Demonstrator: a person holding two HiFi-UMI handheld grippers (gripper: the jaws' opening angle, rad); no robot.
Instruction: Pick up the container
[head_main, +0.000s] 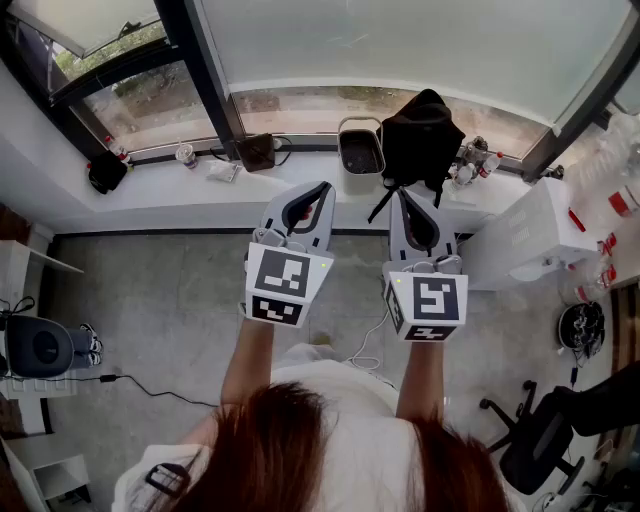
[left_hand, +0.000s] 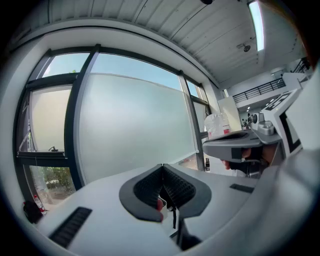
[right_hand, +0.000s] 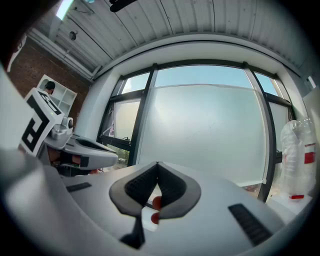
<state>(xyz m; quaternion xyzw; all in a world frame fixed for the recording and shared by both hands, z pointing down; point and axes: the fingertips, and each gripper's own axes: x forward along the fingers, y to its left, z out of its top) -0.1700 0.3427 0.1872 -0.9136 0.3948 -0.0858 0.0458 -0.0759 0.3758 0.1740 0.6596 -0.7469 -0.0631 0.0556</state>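
Observation:
A grey open-topped container (head_main: 360, 148) with a dark inside stands on the white window sill (head_main: 200, 195), straight ahead of both grippers. My left gripper (head_main: 325, 186) is held out level towards the window, its tips touching and nothing between them. Beside it, my right gripper (head_main: 400, 193) points the same way, also shut and empty. Both hang in the air well short of the sill. In the left gripper view the dark pads (left_hand: 150, 187) meet at the tip, with only window glass beyond. The right gripper view shows the same closed tip (right_hand: 157, 163).
A black bag (head_main: 420, 135) sits on the sill right of the container, with small bottles (head_main: 470, 165) beside it. A dark box (head_main: 257, 152) and a cup (head_main: 186, 154) stand to the left. A white cabinet (head_main: 530, 235) and an office chair (head_main: 535, 440) are at the right.

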